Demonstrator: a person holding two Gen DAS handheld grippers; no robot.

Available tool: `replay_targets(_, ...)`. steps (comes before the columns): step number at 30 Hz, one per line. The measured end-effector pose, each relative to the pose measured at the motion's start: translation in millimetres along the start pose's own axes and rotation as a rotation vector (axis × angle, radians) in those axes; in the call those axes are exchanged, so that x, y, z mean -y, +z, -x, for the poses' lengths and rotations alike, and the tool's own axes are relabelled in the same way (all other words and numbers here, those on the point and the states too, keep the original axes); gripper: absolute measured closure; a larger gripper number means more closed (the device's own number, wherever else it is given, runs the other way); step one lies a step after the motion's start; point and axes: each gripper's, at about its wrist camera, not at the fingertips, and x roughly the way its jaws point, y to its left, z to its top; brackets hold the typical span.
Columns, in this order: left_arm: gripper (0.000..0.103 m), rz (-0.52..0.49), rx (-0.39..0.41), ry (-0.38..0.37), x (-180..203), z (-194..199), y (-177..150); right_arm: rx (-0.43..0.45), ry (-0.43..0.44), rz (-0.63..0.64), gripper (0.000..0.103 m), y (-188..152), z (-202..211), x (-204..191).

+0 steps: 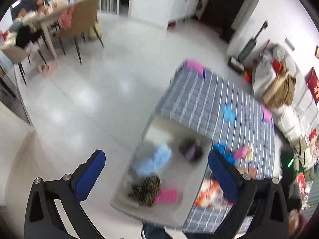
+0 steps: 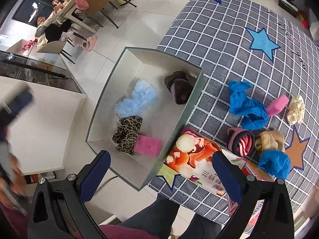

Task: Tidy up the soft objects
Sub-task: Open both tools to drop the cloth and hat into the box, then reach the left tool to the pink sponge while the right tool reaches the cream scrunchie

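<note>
We see a grey rug (image 2: 229, 45) w/ white grid lines & blue (image 2: 262, 42), pink and orange star patches. White box (image 2: 111, 83), greenish rim, holds a pale-blue fluffy piece (image 2: 137, 99), a leopard-print bow (image 2: 127, 135), a pink sponge (image 2: 148, 145) & a dark brown scrunchie (image 2: 179, 88). On the rug: blue cloth (image 2: 246, 104), pink block (image 2: 277, 104), cream dotted scrunchie (image 2: 296, 109), red-striped band (image 2: 242, 141), tan bow (image 2: 270, 140). Both sets of jaws have blue pads on black frames.

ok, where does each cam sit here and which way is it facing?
Left wrist: on the left tool, raised, looking down and out over the white open box, grey checked mat and room; blurred. Shows its open blue-padded fingers.
Right wrist: on the right tool, looking steeply down at box and mat; shows its open fingers and the person's legs.
Shared: box, mat, fluffy light-blue piece, leopard-print bow.
</note>
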Motion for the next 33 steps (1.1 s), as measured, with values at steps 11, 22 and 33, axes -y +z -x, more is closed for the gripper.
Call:
replay_targets(11,0.0,-0.269,-0.263,-0.085,82,-86,-52,0.059,0.064,-0.179,0.0,-21,59,63)
replay_targets(22,0.0,-0.58,-0.419,-0.124,251,-187,-57,0.106,-0.168,-0.496,0.0,-46,100,257)
replay_targets(33,0.0,-0.727,-0.533,-0.003,315,-271,-87,0.081,-0.119,-0.559,0.0,15,-9,344)
